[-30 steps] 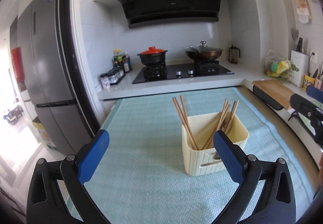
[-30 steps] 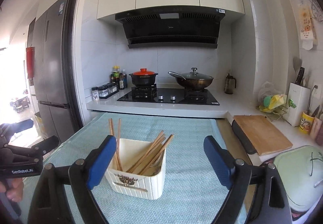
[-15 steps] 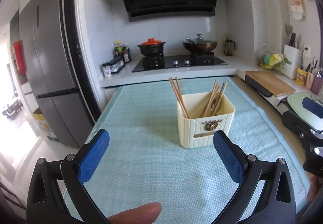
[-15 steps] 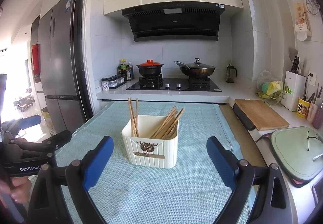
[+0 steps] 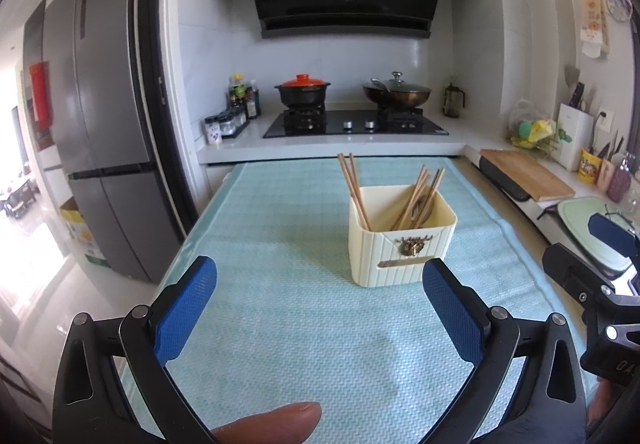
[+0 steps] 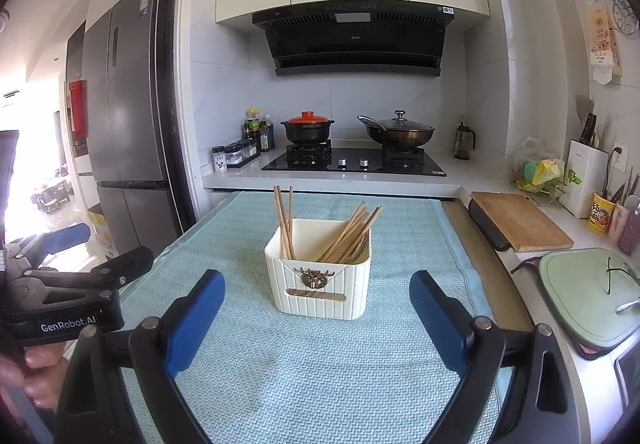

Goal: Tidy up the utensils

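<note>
Cream ribbed utensil holder [image 5: 401, 240] stands upright on the light-blue woven cloth [image 5: 280, 284] that covers the surface, roughly at the cloth's centre. A small metal ornament sits on its front wall above a slot. Inside it, wooden chopsticks [image 5: 420, 193]: two lean against the left corner, the rest fan toward the right side, tips rising above the rim. From the right wrist view the same holder [image 6: 319, 276] sits straight ahead, its chopsticks [image 6: 348, 234] leaning the same way.

Left tongs [image 5: 318, 292]: blue pads spread wide, released, nothing between them; they hang above the cloth, short of the holder. A fingertip [image 5: 276, 422] shows at the bottom edge.

Right tongs [image 6: 316, 300]: also released, pads wide apart, empty, with the holder framed between them but apart from both.

Beyond the cloth: a gas hob with a black pot with orange lid [image 6: 307, 128] and a lidded wok [image 6: 396, 132]. Wooden cutting board [image 6: 520, 222] on the counter to the right; grey refrigerator [image 5: 100, 124] to the left.
</note>
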Tool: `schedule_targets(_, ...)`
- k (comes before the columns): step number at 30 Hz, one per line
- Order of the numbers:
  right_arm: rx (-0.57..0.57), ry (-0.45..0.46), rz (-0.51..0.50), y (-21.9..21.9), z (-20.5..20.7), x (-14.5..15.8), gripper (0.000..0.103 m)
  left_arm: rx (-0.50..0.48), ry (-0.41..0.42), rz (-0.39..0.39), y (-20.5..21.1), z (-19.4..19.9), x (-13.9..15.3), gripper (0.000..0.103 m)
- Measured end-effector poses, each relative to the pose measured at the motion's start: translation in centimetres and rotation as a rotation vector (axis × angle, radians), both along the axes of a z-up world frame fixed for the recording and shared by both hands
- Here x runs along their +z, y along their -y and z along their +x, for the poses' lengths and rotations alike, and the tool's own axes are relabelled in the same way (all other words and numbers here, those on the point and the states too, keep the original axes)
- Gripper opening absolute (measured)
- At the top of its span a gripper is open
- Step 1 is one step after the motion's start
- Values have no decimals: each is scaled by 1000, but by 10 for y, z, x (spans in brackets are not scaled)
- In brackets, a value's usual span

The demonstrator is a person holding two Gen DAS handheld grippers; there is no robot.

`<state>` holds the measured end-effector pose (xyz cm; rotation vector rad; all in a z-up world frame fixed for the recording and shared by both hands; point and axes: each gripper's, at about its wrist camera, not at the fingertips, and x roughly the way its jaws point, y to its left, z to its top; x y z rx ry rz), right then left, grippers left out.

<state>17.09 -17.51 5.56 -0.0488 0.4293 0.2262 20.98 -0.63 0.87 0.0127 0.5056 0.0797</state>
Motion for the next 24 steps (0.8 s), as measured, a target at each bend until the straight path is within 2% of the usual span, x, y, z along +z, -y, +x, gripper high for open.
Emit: schedule_targets(24, 21, 2, -35, -11, -6, 3, 95, 0, -28, -25, -3, 1, -6, 103)
